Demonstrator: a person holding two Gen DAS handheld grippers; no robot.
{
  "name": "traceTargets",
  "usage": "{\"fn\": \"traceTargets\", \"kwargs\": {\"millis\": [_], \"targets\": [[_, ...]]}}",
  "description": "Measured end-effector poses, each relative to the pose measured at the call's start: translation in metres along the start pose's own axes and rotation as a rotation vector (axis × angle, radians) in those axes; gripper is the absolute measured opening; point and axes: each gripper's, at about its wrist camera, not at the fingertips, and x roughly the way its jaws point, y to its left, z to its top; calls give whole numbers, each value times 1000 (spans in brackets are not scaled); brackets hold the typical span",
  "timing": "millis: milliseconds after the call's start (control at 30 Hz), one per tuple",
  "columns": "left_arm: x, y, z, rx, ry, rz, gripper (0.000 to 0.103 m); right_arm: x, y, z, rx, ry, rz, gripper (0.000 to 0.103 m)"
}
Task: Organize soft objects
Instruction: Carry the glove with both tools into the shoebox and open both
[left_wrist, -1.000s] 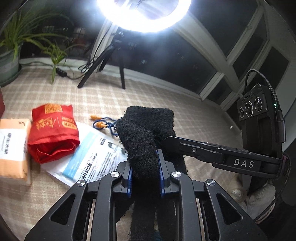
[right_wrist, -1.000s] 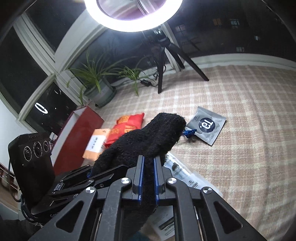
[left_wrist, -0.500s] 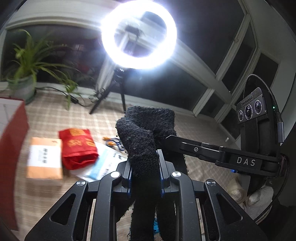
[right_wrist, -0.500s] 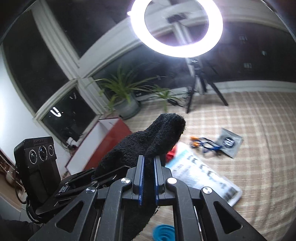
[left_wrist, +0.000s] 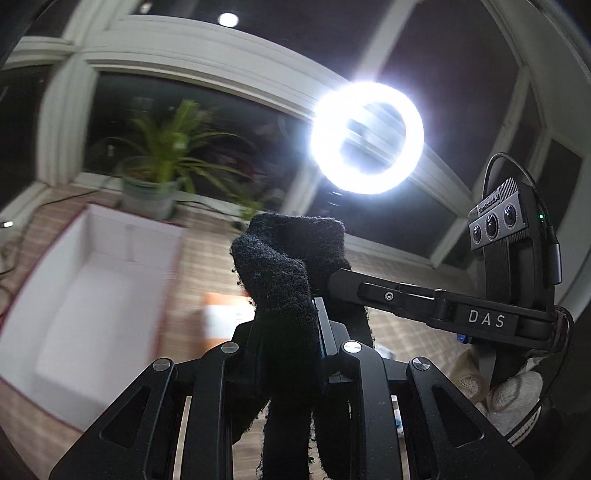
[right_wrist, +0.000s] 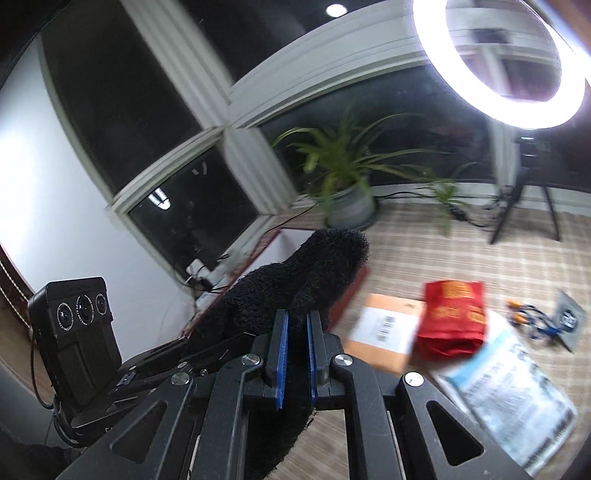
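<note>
Both grippers are shut on one black knitted cloth, held up in the air above the checked cloth surface. In the left wrist view my left gripper clamps the black cloth, which folds over the fingertips. The right gripper's arm reaches in from the right. In the right wrist view my right gripper clamps the same black cloth. An open red box with a white inside lies below to the left.
A red pouch, an orange-and-white packet, a printed plastic bag, blue-and-orange earplugs and a grey sachet lie on the surface. A potted plant and a ring light on a tripod stand behind.
Both grippers have swung left and tilted upward with the black cloth still clamped. The open box has come into the left wrist view; the loose items have slid right.
</note>
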Motion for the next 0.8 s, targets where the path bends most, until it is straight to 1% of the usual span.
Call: {"fn": "traceTargets", "kwargs": {"millis": [200,400,500,600,800], "targets": [[-16,56,-1,-52,-1,90,19,61,38,1,-39,53,41,8],[-24,101,-4,-62,16,170,19,117,62,-1,-50,106,50,8],[-27,117,-3,-64,22,205,19,138,72,0,-57,120,44,8],[-22,132,-2,-62,30,237,19,155,78,0,-64,132,24,8],[-15,142,-2,-39,51,293,19,179,82,1,-66,151,-15,8]]}}
